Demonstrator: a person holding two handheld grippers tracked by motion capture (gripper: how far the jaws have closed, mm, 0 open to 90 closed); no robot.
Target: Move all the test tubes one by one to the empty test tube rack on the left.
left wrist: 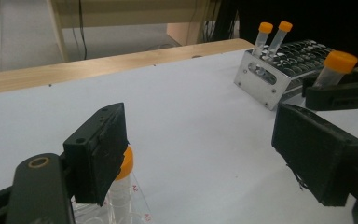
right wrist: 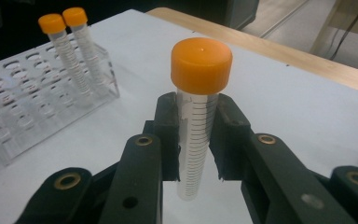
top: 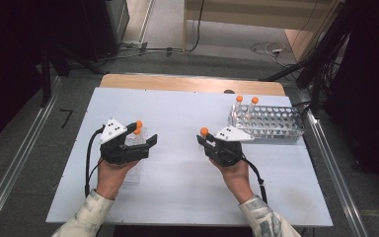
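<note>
My right gripper point(top: 204, 140) point(right wrist: 198, 140) is shut on a clear graduated tube with an orange cap point(right wrist: 200, 70) point(top: 204, 131), held upright over the middle of the white table. The same tube point(left wrist: 338, 63) appears at the right edge of the left gripper view. My left gripper point(top: 148, 147) point(left wrist: 200, 140) stands open and wide over a clear plastic rack point(right wrist: 23, 102) point(left wrist: 121, 212). Two orange-capped tubes point(top: 138, 127) point(right wrist: 63, 42) stand in that rack. One of these tubes point(left wrist: 123, 172) is beside the left jaw, not gripped.
A metal tube rack point(top: 269, 122) point(left wrist: 270, 77) sits at the far right of the table with two orange-capped tubes point(top: 246, 101) at its left end. The wooden table edge point(top: 192, 83) runs along the back. Cables trail from both grippers toward the person.
</note>
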